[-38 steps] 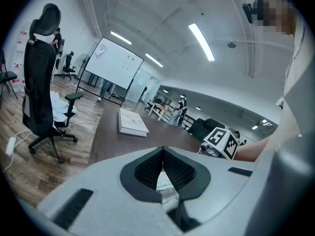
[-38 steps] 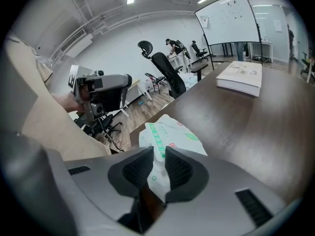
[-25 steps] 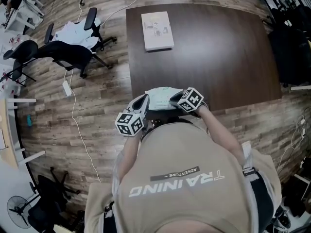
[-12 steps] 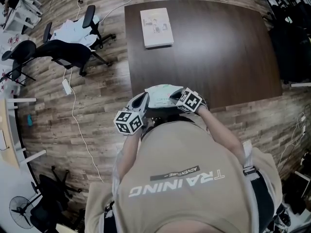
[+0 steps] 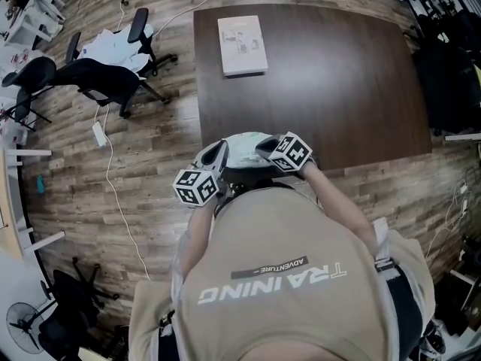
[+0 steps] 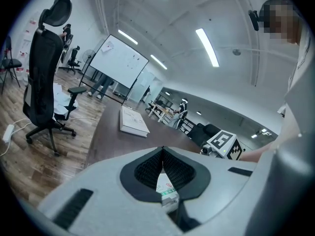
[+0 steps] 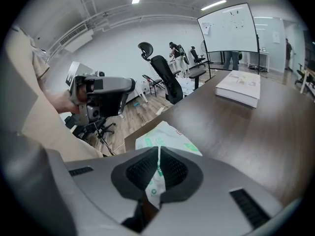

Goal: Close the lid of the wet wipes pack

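left hand-held gripper [image 6: 163,173] and right hand-held gripper [image 7: 158,170] pinch wet wipes pack [image 7: 168,136].

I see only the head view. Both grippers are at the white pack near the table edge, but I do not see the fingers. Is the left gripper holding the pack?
Observer: Yes. The left gripper is shut on an edge of the wet wipes pack.
Operator: And the right one?
Observer: The right gripper is also shut on the pack; a thin edge sits between its fingers.
Operator: Is the lid closed?
Observer: I cannot tell; the right gripper view shows only green print on its top, no clear lid.
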The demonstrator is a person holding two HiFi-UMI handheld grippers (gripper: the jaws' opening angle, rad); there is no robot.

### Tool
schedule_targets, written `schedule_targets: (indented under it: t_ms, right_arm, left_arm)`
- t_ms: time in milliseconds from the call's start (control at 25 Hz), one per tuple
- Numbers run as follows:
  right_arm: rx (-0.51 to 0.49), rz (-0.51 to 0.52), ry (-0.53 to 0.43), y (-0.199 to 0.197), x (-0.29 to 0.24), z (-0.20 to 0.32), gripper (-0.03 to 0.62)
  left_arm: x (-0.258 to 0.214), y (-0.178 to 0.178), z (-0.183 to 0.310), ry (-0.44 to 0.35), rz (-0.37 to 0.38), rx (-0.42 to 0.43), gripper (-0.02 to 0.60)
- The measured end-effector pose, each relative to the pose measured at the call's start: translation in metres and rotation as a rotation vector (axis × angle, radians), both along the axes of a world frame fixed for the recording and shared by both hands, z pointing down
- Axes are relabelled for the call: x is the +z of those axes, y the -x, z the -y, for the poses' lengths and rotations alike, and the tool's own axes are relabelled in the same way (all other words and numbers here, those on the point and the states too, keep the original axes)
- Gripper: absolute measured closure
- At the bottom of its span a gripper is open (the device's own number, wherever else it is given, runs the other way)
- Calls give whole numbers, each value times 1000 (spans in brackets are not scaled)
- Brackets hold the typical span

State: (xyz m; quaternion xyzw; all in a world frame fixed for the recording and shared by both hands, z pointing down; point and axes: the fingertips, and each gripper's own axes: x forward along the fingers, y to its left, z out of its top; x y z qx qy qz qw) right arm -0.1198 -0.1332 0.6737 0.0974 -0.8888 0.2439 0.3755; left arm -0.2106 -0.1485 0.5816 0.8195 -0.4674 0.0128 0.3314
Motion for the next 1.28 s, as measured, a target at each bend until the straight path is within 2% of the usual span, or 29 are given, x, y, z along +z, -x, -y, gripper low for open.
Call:
schedule_targets:
  t_ms: [280,480,880,1040,1280]
  right_arm:
    - [-42,-18,5,10,3,-9,574]
    - [-3,-52,21,10,13,-8,574]
    - [33,-80,44,8,28,-11,576]
    - [22,-92,26,9,30,-11,576]
    - [52,-77,53,8,31,-11,577]
  left_arm:
    - [-4,1,-3,-23,-7,1,572]
    - [-8,-4,-4,-50,4,31,572]
    - [7,-3,-8,-11,3,41,572]
    - [11,-4,-8,-3,1,47,572]
    - [14,-12,-11,3,-9,63,572]
